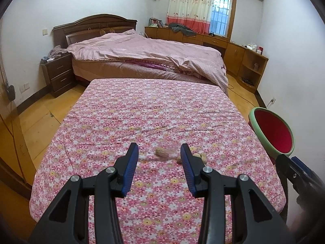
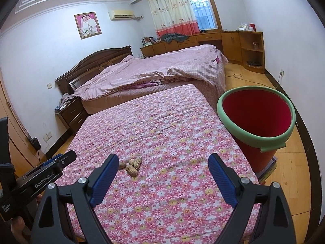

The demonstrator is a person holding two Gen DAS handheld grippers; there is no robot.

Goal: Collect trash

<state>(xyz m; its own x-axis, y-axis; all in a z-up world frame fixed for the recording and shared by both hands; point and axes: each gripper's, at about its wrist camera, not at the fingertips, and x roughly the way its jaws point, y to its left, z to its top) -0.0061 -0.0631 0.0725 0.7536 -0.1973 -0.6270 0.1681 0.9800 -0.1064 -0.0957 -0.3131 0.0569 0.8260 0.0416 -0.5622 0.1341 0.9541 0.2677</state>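
Both hand-held grippers, left and right, hover spread and empty above peanuts on the floral table.

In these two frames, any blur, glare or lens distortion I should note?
Left wrist: peanuts smeared by motion blur; walls bow from fisheye. Right wrist: peanuts sharp; window bright but not blown out; bin rim stretched near the edge.

Two hand-held grippers: the left and the right. One bench under one floral cloth. About four peanuts in one clump; the exact count is hard to tell. One bin. One bed. One nightstand. One framed picture.
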